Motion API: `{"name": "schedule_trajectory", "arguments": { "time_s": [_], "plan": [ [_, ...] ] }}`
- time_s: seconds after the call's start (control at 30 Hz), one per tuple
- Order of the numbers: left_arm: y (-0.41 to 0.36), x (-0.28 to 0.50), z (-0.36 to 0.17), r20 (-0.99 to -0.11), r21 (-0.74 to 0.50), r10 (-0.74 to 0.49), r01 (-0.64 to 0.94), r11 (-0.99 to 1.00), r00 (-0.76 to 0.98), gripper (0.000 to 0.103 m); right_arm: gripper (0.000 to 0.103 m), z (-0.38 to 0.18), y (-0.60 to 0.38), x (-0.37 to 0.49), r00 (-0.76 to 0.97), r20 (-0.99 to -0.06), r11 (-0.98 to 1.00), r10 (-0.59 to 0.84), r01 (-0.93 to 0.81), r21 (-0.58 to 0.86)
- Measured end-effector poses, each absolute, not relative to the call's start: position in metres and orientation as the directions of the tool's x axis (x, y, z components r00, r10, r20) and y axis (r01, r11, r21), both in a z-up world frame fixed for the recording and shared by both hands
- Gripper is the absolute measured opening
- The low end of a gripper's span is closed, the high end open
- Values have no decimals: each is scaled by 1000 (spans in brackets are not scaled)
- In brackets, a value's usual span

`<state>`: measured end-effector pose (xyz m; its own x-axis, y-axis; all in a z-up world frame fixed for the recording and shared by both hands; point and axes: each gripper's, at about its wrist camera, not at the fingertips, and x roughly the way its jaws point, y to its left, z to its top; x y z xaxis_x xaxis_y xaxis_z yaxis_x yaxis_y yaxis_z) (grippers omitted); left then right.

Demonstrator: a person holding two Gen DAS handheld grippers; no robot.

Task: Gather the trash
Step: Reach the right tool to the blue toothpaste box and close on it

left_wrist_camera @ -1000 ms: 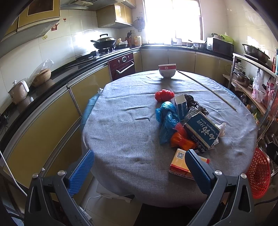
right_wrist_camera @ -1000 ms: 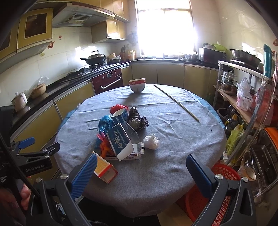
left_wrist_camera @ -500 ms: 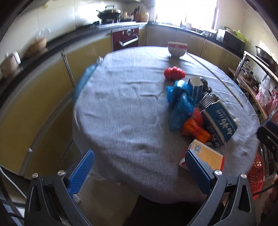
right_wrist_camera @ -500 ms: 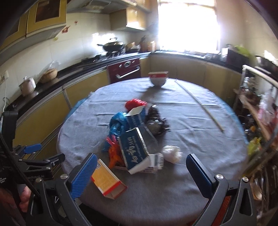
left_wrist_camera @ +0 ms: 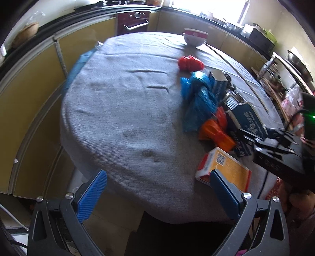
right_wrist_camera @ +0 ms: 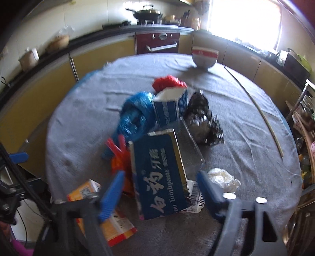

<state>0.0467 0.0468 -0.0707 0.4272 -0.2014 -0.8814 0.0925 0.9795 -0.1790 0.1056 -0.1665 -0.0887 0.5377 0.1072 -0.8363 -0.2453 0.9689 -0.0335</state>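
At the counter's (left_wrist_camera: 126, 110) near edge, the left claw (left_wrist_camera: 157, 193) gapes empty, the orange box (left_wrist_camera: 226, 167) at its two o'clock. Right view: the right claw (right_wrist_camera: 159, 189), wide a second ago, is closing around the blue toothpaste box (right_wrist_camera: 159, 173), so pickup begins.

Daylight floods in from a window (right_wrist_camera: 246, 17) at the far side, blown out to white glare. The grey-clothed bench (left_wrist_camera: 126, 110) is evenly lit. The right wrist view is smeared by motion blur. Both fisheye views bend the room and darken to black corners.
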Motion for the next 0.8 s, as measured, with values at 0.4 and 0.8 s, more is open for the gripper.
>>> {"name": "schedule_trajectory", "arguments": {
  "time_s": [0.4, 0.8],
  "plan": [
    [-4, 45, -65, -862, -242, -345, 296, 924, 372, 103, 52, -70, -224, 88, 575, -785, 973, 232, -146, 180],
    [-42, 55, -86, -894, -266, -356, 317, 910, 272, 103, 52, -67, -297, 40, 620, -753, 959, 222, 3, 285]
  ]
}}
